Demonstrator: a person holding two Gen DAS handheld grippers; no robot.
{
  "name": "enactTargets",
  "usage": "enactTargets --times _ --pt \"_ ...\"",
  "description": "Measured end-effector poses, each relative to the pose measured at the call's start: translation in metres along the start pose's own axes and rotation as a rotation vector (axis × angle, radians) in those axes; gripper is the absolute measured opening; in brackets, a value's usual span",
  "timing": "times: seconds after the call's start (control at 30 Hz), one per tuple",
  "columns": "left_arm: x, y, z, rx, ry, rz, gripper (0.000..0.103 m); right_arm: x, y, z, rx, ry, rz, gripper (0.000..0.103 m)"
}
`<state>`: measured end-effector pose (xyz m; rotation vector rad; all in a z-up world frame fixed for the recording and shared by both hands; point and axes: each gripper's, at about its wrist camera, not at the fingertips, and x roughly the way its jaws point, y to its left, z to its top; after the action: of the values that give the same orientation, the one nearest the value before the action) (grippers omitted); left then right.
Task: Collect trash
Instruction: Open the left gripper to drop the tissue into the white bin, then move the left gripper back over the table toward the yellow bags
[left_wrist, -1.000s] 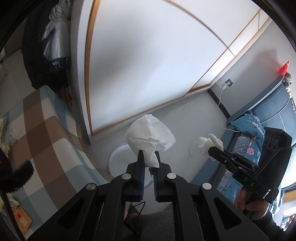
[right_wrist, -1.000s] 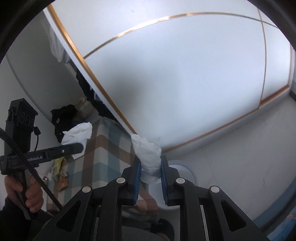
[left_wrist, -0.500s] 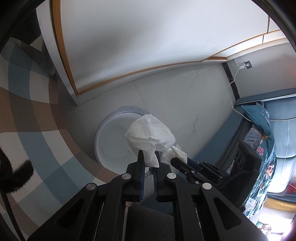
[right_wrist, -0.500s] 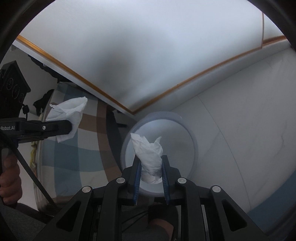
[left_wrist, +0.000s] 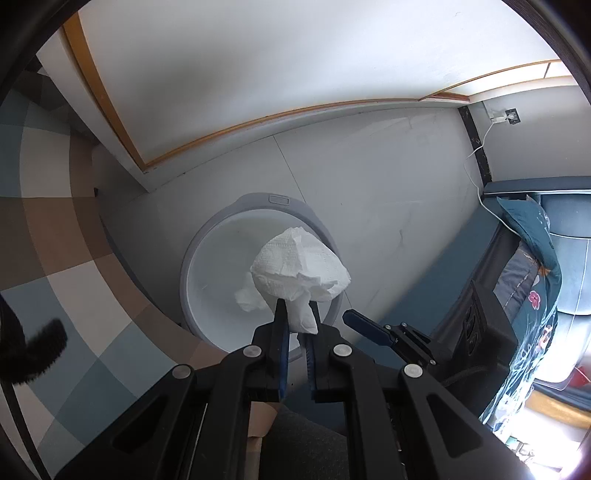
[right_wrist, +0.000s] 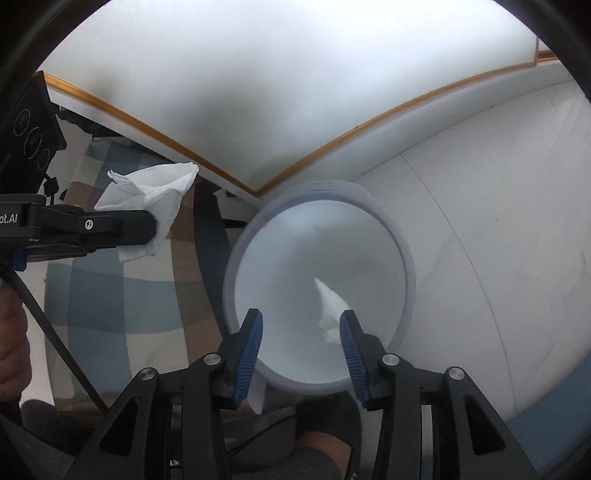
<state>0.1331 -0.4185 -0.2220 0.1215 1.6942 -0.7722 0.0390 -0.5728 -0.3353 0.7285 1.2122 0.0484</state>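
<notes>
L wrist view: left gripper (left_wrist: 295, 325) jaws pinching a crumpled white paper tissue (left_wrist: 300, 266) above the round white plastic bin w/ grey rim (left_wrist: 192, 254) on the floor.

R wrist view: right gripper (right_wrist: 301, 338) jaws spread — a second crumpled white tissue (right_wrist: 330, 306) lies inside the bin.

Both wrist views look steeply down, sharing the bin (left_wrist: 199, 254) (right_wrist: 406, 273).

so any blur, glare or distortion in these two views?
Left wrist: heavy fisheye bending, blown-out glare at bottom right, tissue in the left tool sharp. Right wrist: bin interior hazy, the dropped tissue between the open right tool soft, dark shadow on the wall.
</notes>
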Motion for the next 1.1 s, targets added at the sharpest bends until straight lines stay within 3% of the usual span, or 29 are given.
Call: enactTargets --times 0.3,0.4,0.47,0.53,0.67,0.9,1.1 --pt "0.020 0.003 0.003 -0.014 0.058 0.022 0.005 -0.024 -0.020 -0.008 0.059 -0.045 -0.034 0.057" --pt "0.023 0.003 0.002 -0.016 0.075 0.027 0.014 -0.032 -0.022 -0.007 0.070 -0.062 -0.043 0.062" --pt "0.023 0.004 0.002 -0.027 0.076 0.034 0.029 -0.037 -0.025 -0.006 0.077 -0.076 -0.040 0.064" --pt "0.020 0.004 0.002 -0.032 0.067 0.042 0.038 -0.043 -0.025 -0.005 0.082 -0.090 -0.037 0.065" --pt "0.014 0.004 -0.001 -0.026 0.047 0.052 0.042 -0.045 -0.022 -0.004 0.085 -0.102 -0.038 0.065" --pt "-0.009 0.003 -0.019 0.030 -0.048 0.100 0.043 -0.055 -0.012 -0.005 0.078 -0.120 -0.027 0.074" --pt "-0.044 0.003 -0.039 0.068 -0.210 0.184 0.044 -0.069 0.002 -0.004 0.059 -0.157 -0.027 0.082"
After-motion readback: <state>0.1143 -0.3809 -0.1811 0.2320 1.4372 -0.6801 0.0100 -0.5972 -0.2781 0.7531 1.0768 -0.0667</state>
